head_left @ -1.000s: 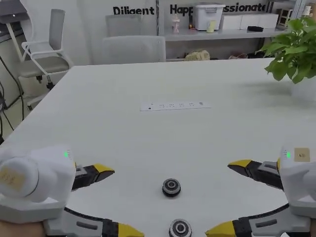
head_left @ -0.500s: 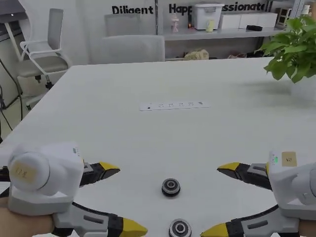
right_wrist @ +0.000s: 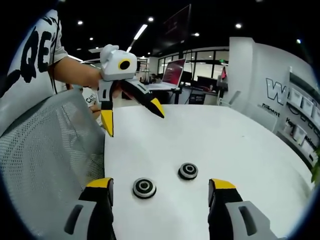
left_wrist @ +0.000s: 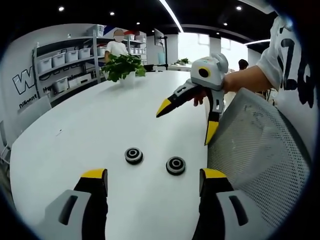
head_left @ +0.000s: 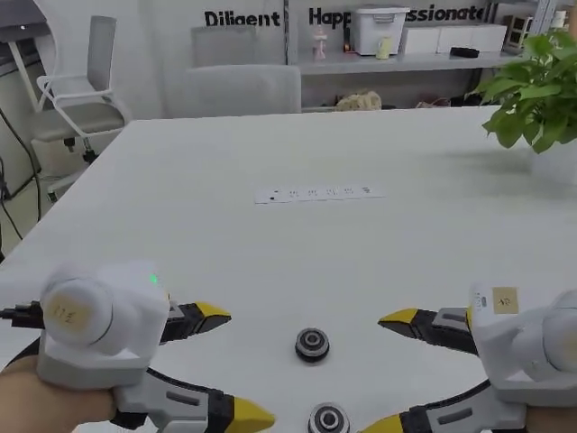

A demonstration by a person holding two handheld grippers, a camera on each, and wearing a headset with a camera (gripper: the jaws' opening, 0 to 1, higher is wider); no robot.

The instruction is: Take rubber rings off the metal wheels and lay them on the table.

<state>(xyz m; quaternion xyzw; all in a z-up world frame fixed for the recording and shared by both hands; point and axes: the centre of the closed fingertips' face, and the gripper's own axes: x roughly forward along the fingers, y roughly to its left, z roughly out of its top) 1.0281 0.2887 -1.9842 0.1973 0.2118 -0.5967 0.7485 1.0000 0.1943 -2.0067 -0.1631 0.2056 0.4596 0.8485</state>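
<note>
Left gripper (head_left: 239, 365), yellow-tipped jaws spread apart and empty, waits at 9 o'clock of the work. The right gripper (head_left: 381, 372), likewise spread and empty, faces it from 3 o'clock. Between them a small round far metal wheel (head_left: 312, 344) lies flat on the white desk (head_left: 270, 244), wearing its black rubber ring (head_left: 300, 345). The matching near metal wheel (head_left: 328, 419) lies at its 6 o'clock, close to the desk edge.

Both wheels look loose, so a jaw tip could knock the near one off the edge. Pulling a ring may also lift the whole wheel unless the other gripper pins it.

Compared with a second earlier, both grippers have drawn inward; the wheels have not shifted.
</note>
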